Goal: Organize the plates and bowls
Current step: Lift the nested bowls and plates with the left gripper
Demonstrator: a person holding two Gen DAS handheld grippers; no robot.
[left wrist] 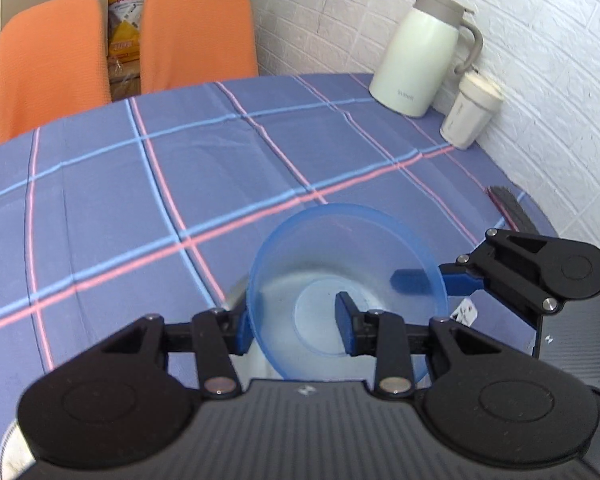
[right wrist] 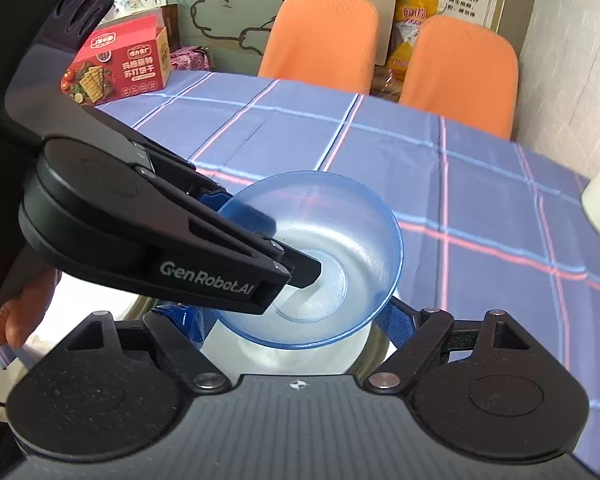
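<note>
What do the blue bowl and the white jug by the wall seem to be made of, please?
The blue bowl looks like translucent plastic, perhaps tinted glass: the tablecloth stripes and a gripper pad show through its wall. The white jug appears to be glossy enamelled or painted metal with a matte grey plastic lid and handle; its smooth sheen suggests this, though it could be plastic.

Right wrist view: translucent blue bowl (right wrist: pixel 320 256) sits tilted over a white plate (right wrist: pixel 260 354) on the plaid tablecloth (right wrist: pixel 480 200). Left gripper (right wrist: pixel 256 246) comes in from the left, one finger inside the bowl, one outside, straddling the near-left rim. Right gripper (right wrist: pixel 300 326) fingers spread wide, one either side of the bowl's lower edge; a hand (right wrist: pixel 16 312) shows at left.
</note>
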